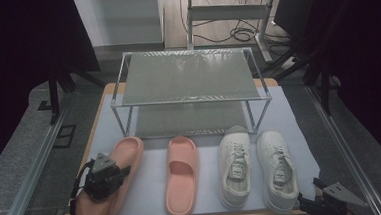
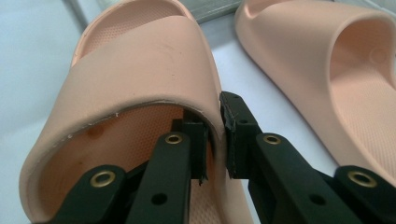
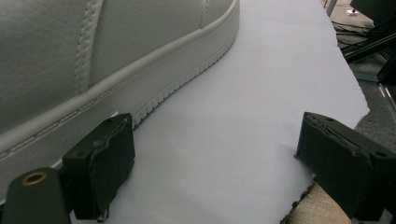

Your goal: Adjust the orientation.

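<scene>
Pink slide (image 1: 126,159) at the table's (image 1: 300,126) front-left corner, its strap wall pinched between the left gripper's (image 2: 215,140) jaws, second pink slide (image 1: 181,175) just beside it, two white sneakers (image 1: 256,168) further right, right gripper (image 3: 215,163) spread wide at the front-right edge, holding nothing.

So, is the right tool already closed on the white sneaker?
No, the right tool stands wide open beside the white sneaker, with bare sheet between its jaws.

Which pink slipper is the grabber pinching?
The left pink slipper, at the row's end. The left gripper pinches its strap; the other pink slipper lies untouched.
</scene>
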`<move>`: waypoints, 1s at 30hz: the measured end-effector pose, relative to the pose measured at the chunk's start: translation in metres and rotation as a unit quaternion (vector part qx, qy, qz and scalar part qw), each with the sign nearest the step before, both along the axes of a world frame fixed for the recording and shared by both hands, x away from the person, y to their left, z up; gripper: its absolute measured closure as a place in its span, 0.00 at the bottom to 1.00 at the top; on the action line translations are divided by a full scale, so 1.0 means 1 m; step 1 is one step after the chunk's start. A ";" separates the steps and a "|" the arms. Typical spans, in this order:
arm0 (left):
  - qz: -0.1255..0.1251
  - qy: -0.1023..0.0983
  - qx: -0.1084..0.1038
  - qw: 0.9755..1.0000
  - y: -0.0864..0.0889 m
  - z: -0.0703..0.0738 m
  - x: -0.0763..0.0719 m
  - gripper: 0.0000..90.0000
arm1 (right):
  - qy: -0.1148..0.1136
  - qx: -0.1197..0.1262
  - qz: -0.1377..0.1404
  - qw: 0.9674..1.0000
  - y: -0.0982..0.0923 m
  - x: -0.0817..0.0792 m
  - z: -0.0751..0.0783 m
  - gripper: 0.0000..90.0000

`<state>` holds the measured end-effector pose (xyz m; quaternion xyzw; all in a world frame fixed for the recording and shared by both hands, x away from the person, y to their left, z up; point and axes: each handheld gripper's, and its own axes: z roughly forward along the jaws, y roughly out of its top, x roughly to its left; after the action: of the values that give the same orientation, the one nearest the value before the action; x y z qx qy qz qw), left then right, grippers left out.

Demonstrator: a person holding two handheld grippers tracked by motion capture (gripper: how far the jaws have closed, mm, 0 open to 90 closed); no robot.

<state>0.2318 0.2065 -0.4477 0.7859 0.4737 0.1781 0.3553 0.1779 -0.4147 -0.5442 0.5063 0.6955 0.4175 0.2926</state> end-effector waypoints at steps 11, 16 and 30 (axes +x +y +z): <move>-0.016 -0.006 -0.002 1.000 -0.026 0.001 0.022 0.89 | 0.001 0.000 0.001 1.000 0.000 0.000 0.000 0.13; -0.016 -0.007 -0.007 1.000 -0.033 0.001 0.032 0.90 | 0.001 0.000 0.001 1.000 0.000 0.000 0.000 0.13; 0.001 -0.017 -0.020 1.000 -0.054 0.001 0.063 0.89 | 0.001 -0.001 0.001 1.000 0.000 0.000 0.000 0.13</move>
<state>0.2946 0.1522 -0.4467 0.7751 0.4722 0.1823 0.3783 0.1779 -0.4149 -0.5442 0.5056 0.6966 0.4170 0.2921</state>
